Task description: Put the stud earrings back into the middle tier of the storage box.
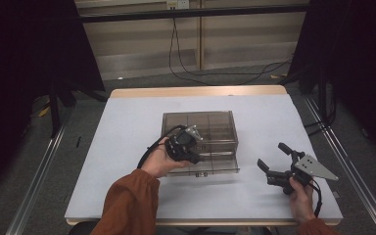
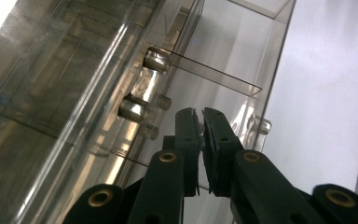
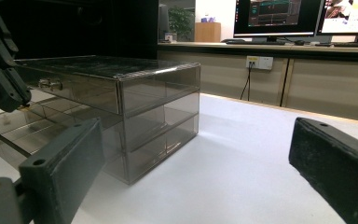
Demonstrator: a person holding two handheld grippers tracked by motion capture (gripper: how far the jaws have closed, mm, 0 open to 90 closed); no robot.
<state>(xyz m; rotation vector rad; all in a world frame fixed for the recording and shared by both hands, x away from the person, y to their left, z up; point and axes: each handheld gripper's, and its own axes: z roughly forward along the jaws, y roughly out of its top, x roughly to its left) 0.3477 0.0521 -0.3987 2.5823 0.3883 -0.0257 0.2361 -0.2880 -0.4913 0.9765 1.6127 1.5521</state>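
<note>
The left gripper [image 2: 201, 122], jaws pinching a drawer [image 2: 214, 74] front of the clear cabinet [image 1: 215, 117], is mid-pull and needs a straight draw next, while the right gripper [image 1: 275, 161] waits spread wide

Drawer front [image 1: 210, 169] partly behind left gripper [image 1: 190, 152], its clear knob perhaps between the jaws.

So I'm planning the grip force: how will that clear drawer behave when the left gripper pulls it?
The drawer looks like thin, stiff clear plastic, so probably light, rigid and slippery. The left gripper is shut at its front edge. The drawer cabinet also looks light, so it may slide on the table.
</note>
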